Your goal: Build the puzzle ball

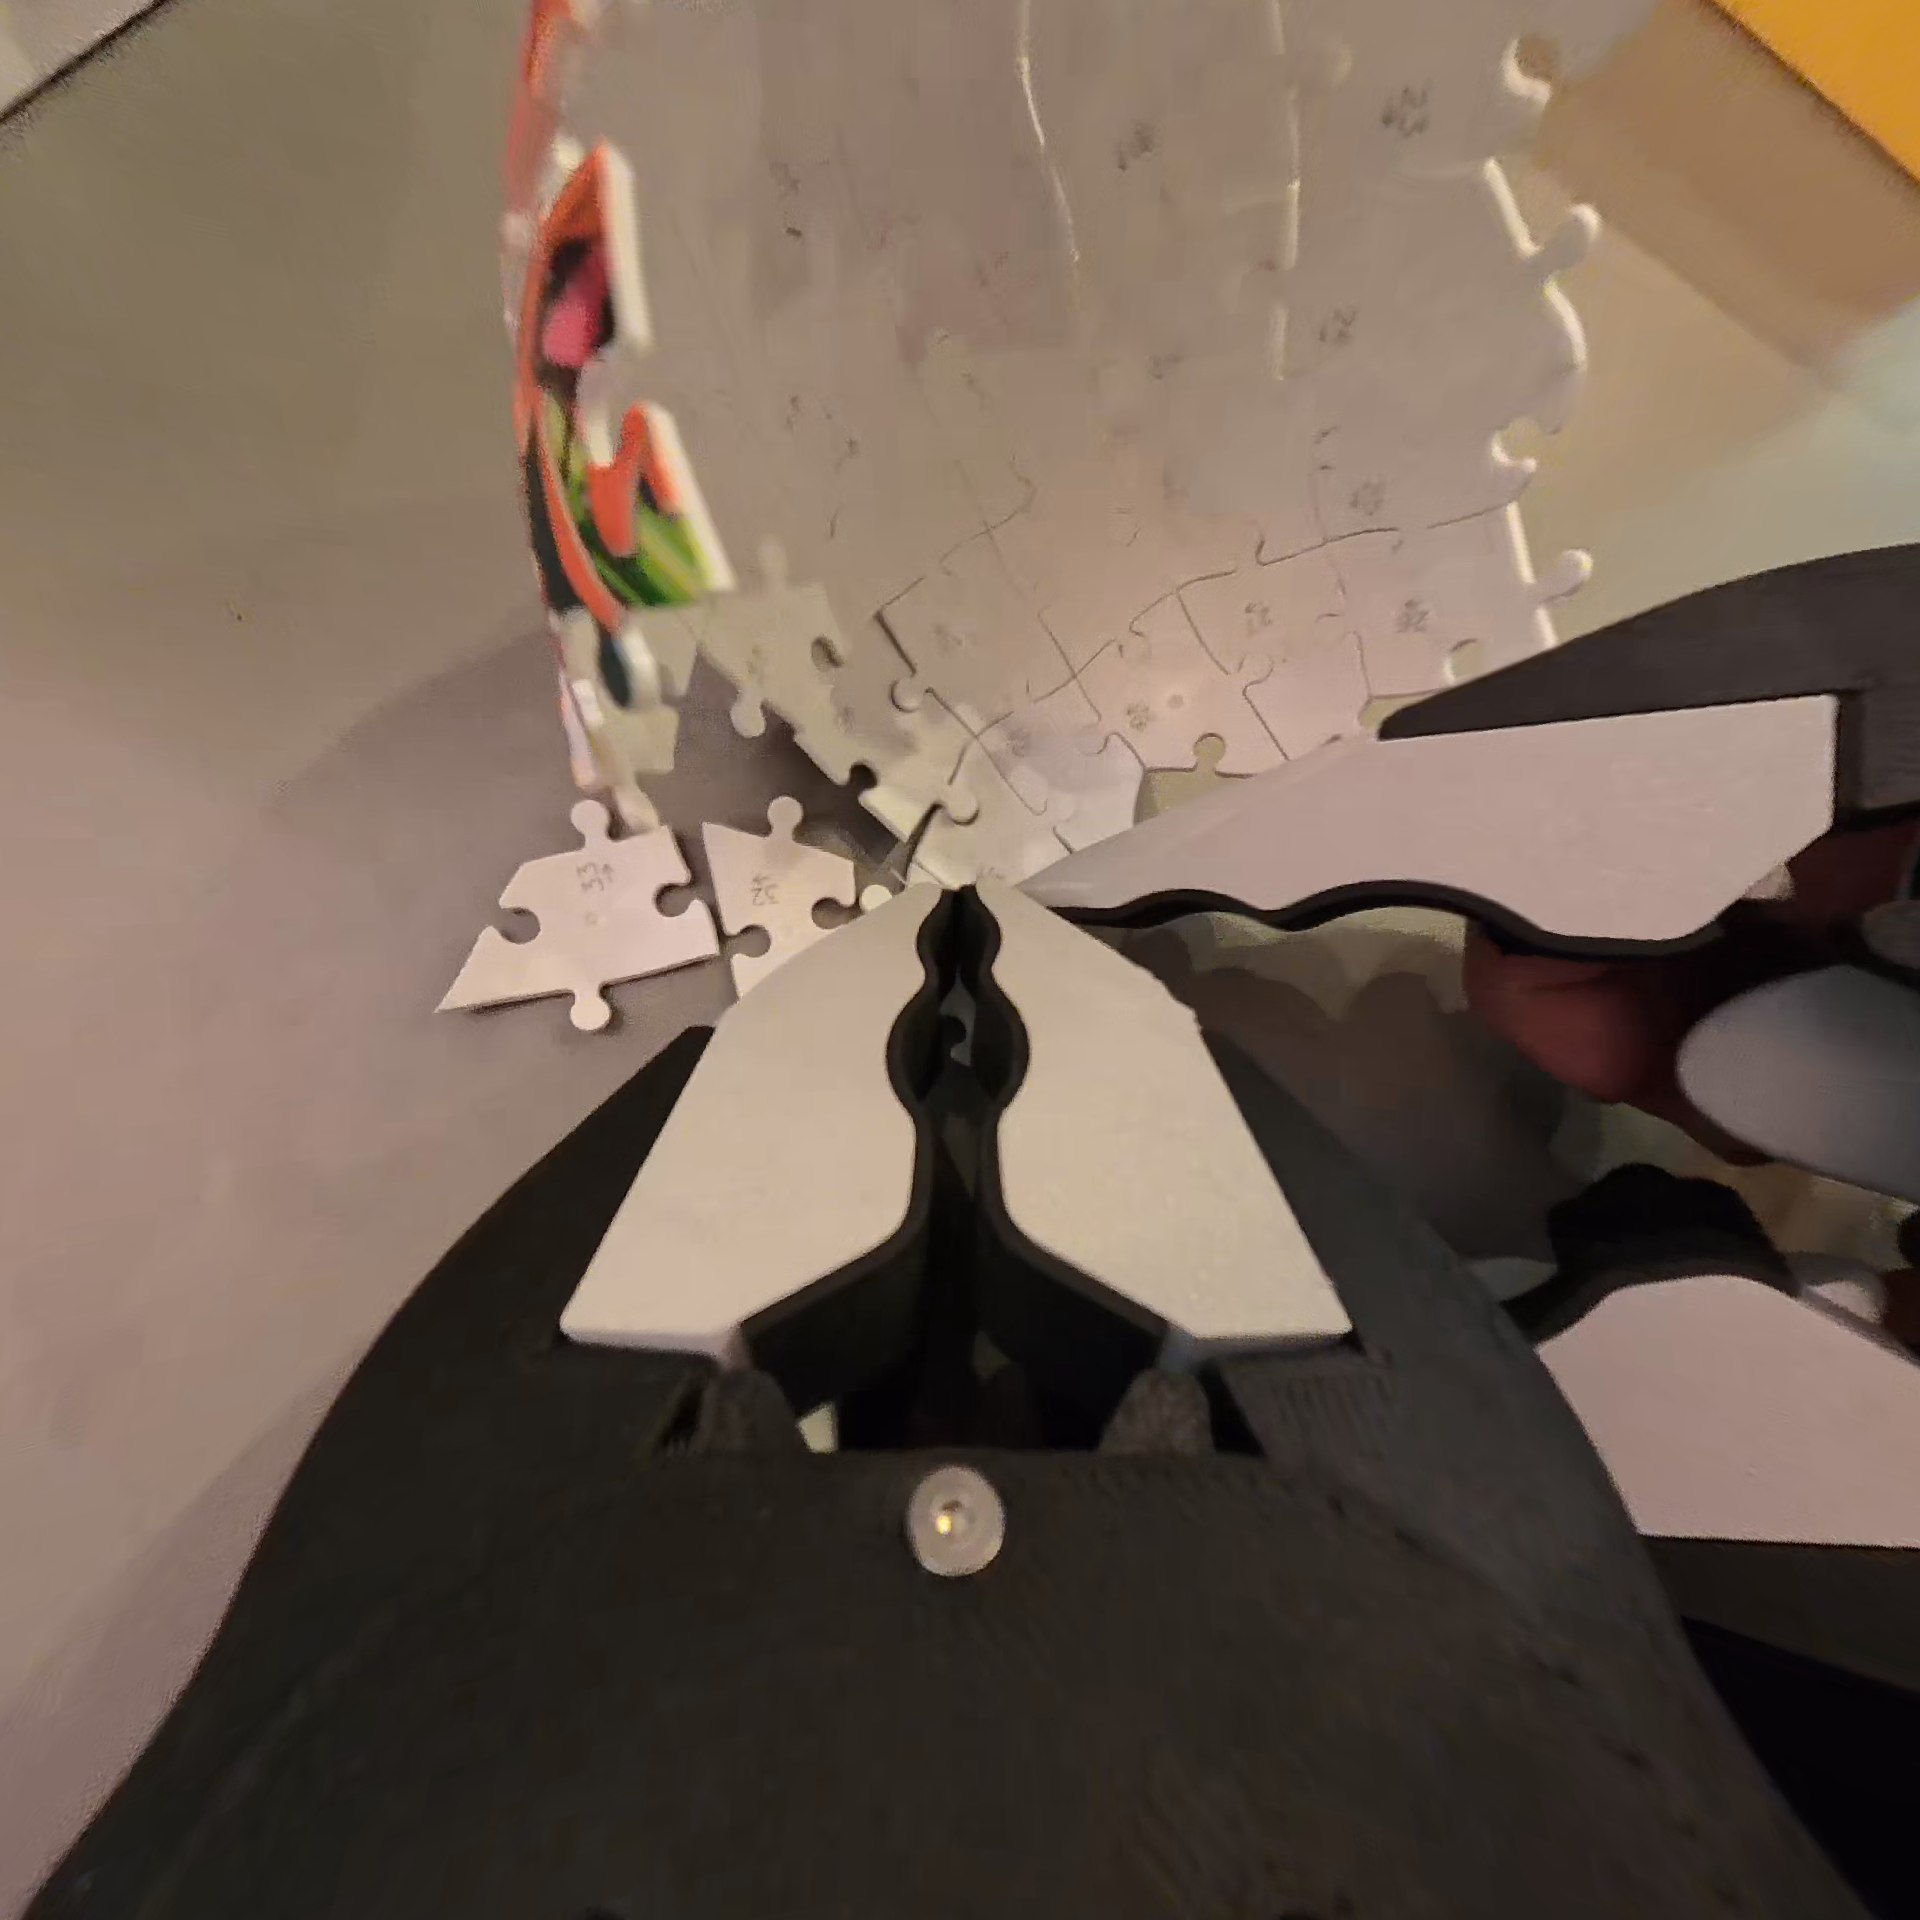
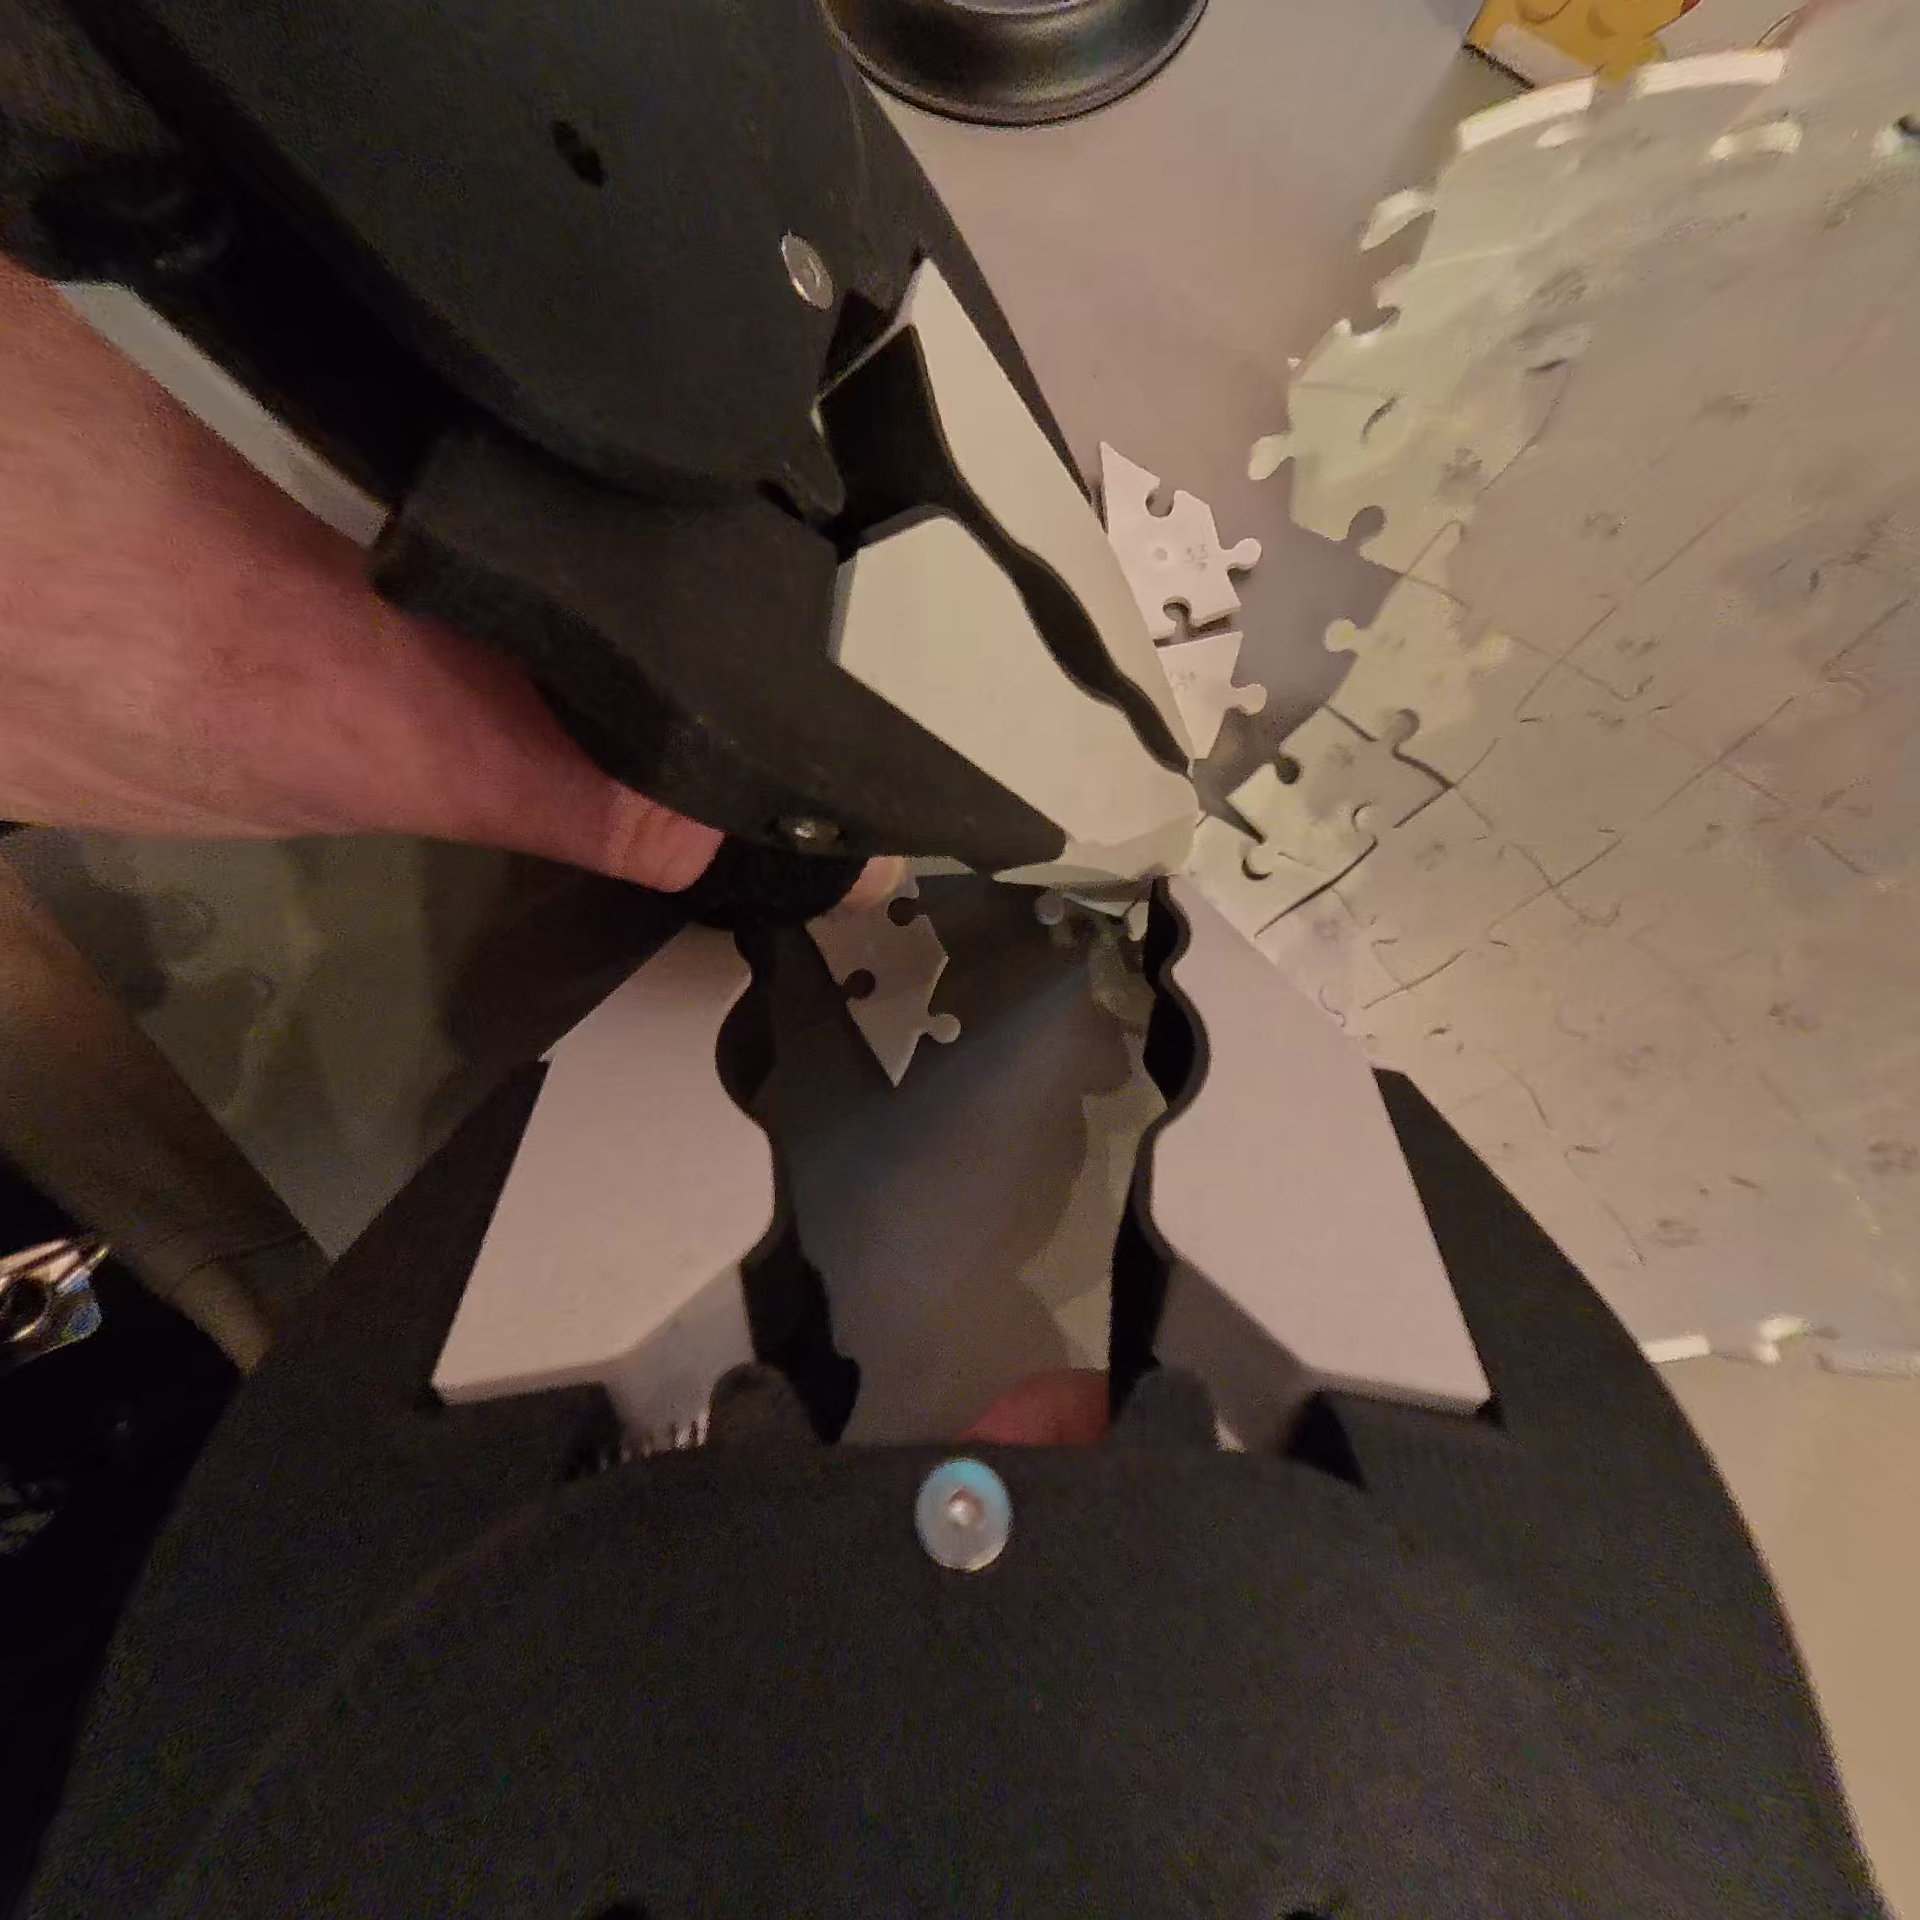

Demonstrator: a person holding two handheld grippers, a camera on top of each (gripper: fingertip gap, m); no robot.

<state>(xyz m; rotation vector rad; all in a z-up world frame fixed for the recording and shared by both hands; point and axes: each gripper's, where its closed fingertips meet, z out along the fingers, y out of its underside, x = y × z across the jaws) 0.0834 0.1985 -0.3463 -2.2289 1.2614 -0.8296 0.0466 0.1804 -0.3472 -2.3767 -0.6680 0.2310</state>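
**Item: puzzle ball, part-built.** One curved shell of joined pieces [image 1: 1143, 416], standing on the bench [image 1: 208, 727] with its white numbered inner face toward both cameras. The printed outer face, orange, green and pink, shows only along its left edge in the left wrist view. The lower rim is jagged with open tabs and sockets, and it is not closed.

**Loose pieces, counted.** Two white wedge-shaped pieces lie flat on the bench just beside the shell's lower rim: the farther piece [image 1: 592, 914] and the nearer piece [image 1: 774, 894], side by side and nearly touching. A third loose piece [image 2: 894, 977] lies on the bench on the near side of the shell in the right wrist view, between the right tool's fingers. A fourth is not ruled out, as the tools hide part of the bench.

**Left tool** [image 1: 961, 914]: fingers closed tip to tip right at the shell's lower rim. Whether a thin piece is pinched there cannot be told.

**Right tool** [image 2: 966, 935]: fingers parted wide and holding nothing, with its right finger tip close against the shell's rim.

**Governing relation.** The gap in the rim lies straight ahead of both tool tips, which meet at almost one spot below the shell. The left tool is the nearer to the two paired pieces, which lie just to its left. The shell's seams run up and away from the tips, so any piece would likely enter point-first toward the rim.

**Other.** One hand [image 2: 312, 644] grips the left tool.
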